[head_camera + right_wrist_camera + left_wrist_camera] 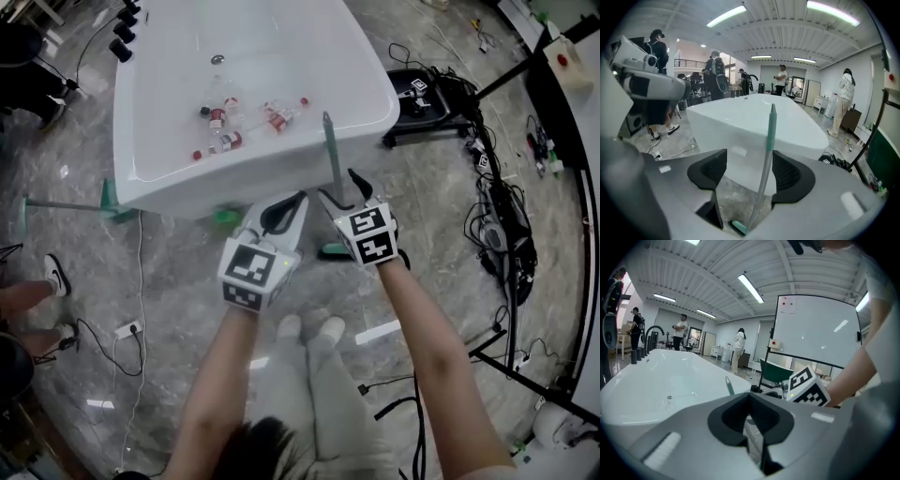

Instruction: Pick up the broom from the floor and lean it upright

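right gripper [749, 174] is nearest, its jaws spread wide with the broom [769, 136] standing between the pads, close to the right-hand pad, and neither pad pressing on it. left gripper [751, 401] hangs just beside it, jaws together and empty.

the likeliest slip comes from that closeness: if the right gripper pulls away at a slant, the pad could catch the handle and tip it. nothing holds the broom now, so it depends on its own lean. the broom head [333, 251] sits on the glossy stone floor [169, 272] and could skid outward. the handle could also roll along the smooth, rounded near rim of the bathtub [187, 183] toward its right corner.

the broom looks slim and light, with a pale green handle and a small teal head. it stands nearly upright against the tub's near wall, its tip rising above the rim.
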`<state>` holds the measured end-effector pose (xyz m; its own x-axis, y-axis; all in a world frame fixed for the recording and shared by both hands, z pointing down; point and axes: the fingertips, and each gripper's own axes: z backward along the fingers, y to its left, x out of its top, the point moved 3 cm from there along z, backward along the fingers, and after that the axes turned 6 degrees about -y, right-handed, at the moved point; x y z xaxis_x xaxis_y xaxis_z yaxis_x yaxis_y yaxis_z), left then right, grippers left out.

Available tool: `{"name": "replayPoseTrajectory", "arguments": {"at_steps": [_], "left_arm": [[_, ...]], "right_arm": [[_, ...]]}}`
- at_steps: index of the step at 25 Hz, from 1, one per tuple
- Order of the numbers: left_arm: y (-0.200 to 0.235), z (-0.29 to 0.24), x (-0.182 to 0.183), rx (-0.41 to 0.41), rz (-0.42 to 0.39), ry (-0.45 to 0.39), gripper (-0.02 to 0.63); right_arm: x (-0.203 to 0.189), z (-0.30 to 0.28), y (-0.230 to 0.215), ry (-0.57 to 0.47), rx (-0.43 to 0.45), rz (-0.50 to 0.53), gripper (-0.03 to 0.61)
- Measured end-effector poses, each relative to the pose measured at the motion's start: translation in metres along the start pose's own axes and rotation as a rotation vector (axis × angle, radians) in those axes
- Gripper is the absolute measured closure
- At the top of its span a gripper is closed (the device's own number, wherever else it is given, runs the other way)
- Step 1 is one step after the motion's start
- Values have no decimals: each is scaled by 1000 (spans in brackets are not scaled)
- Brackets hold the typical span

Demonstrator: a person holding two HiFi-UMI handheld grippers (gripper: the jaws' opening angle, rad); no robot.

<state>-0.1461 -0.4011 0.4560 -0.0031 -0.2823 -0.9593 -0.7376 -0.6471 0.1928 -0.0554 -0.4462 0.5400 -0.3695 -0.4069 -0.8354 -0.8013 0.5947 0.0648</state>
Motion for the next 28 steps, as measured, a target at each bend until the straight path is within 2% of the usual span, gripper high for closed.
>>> {"name": "replayPoseTrajectory", "arguments": {"at_steps": [8, 12, 17, 20, 23, 28], "left_arm": [[-33, 29, 31, 45, 34, -25, 615], [-49, 43, 62, 39, 34, -74, 615], [-72, 69, 107, 6, -11, -126, 615], [-92, 78, 133, -14, -48, -169, 615], [-107, 82, 154, -37, -84, -182, 615], [-127, 91, 183, -66, -106, -216, 615]], "right_arm": [[61, 84, 42, -164, 45, 21, 296], [90, 128, 53, -217, 56, 97, 348], [119, 178, 62, -273, 52, -1, 454], [137, 210, 61, -319, 22, -7, 498], [158, 237, 57, -359, -4, 8, 576], [186, 278, 59, -434, -23, 45, 577]]}}
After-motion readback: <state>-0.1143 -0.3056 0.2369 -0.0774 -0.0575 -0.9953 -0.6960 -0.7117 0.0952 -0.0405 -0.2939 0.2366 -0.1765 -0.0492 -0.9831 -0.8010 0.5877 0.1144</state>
